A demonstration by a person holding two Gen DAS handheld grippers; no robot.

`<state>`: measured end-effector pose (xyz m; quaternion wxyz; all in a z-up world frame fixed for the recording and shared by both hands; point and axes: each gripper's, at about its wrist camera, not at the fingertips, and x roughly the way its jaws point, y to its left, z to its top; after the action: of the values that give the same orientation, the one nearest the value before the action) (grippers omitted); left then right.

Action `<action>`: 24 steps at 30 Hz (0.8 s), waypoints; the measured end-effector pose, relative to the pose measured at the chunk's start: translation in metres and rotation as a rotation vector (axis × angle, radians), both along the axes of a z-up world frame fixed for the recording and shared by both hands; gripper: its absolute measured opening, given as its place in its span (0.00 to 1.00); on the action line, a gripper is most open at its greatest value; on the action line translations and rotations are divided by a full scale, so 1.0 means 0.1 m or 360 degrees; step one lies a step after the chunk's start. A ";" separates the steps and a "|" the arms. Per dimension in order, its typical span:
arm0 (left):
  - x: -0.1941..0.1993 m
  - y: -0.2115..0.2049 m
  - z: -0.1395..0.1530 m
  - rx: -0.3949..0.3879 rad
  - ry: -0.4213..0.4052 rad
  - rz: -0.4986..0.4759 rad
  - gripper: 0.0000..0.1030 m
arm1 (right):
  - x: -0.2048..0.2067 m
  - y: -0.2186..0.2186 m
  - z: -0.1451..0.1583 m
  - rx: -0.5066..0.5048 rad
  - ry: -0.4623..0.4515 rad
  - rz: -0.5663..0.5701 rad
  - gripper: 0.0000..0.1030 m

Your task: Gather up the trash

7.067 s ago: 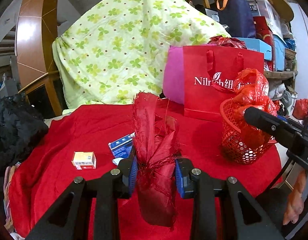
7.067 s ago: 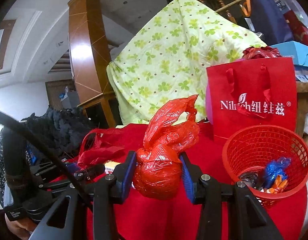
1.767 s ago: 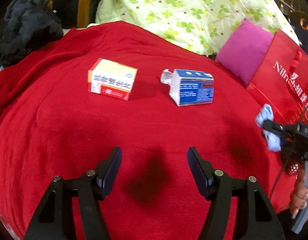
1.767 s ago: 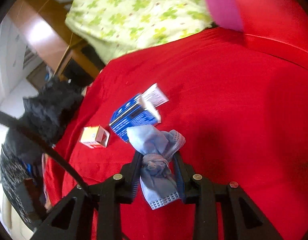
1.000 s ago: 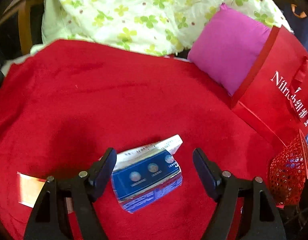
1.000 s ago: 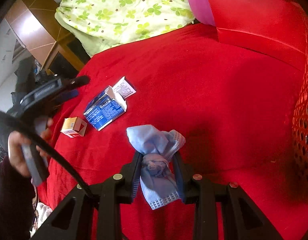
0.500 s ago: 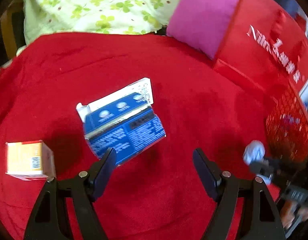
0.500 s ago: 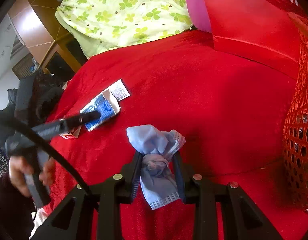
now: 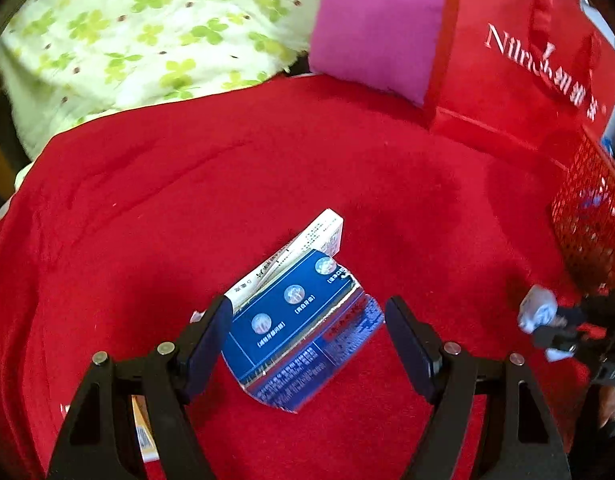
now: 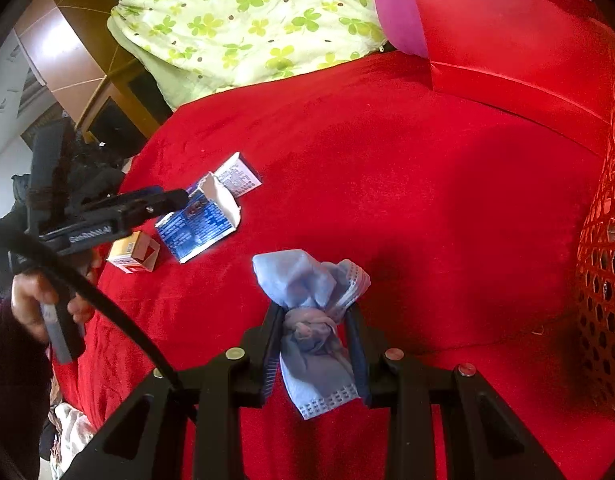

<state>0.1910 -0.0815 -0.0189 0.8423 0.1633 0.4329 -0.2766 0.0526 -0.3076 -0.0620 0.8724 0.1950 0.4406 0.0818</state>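
Note:
A torn blue and white carton (image 9: 299, 332) lies on the red cloth (image 9: 187, 200). My left gripper (image 9: 307, 336) is open and low over it, one finger on each side, the carton between the jaws. The carton also shows in the right wrist view (image 10: 203, 220), with the left gripper (image 10: 163, 200) at it. My right gripper (image 10: 313, 336) is shut on a crumpled blue face mask (image 10: 311, 300), held above the cloth left of the red mesh basket (image 10: 603, 280). The basket (image 9: 587, 224) stands at the right edge in the left wrist view.
A small orange and white box (image 10: 133, 256) lies left of the carton, partly behind my left finger (image 9: 143, 440). A red paper bag (image 9: 519, 64), a pink cushion (image 9: 379, 20) and a green flowered quilt (image 9: 147, 40) line the back.
My left gripper has come down and forward over the blue carton, which now sits between its open fingers. My right gripper keeps the mask and has shifted slightly toward the basket.

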 end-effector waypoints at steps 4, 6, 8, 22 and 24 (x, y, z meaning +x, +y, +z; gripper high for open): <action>0.03 -0.02 -0.12 -0.0010 0.0046 -0.0039 0.77 | 0.04 -0.02 -0.03 0.0011 0.0020 -0.0011 0.32; 0.01 -0.02 -0.16 0.0012 0.0041 -0.0052 0.77 | 0.05 -0.03 -0.05 0.0021 0.0030 -0.0015 0.32; -0.04 0.00 -0.21 0.0008 0.0066 -0.0059 0.77 | 0.06 -0.03 -0.07 0.0038 0.0045 0.0000 0.32; -0.27 -0.19 -0.24 0.0043 0.0031 -0.0134 0.77 | 0.06 0.00 -0.09 0.0030 0.0058 -0.0013 0.32; -0.24 -0.23 -0.26 0.0080 0.0007 -0.0112 0.77 | 0.06 0.00 -0.09 0.0035 0.0060 -0.0013 0.32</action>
<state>0.1673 -0.1044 -0.0452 0.8267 0.1989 0.4357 -0.2954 0.0587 -0.3079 -0.0712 0.8620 0.2080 0.4554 0.0793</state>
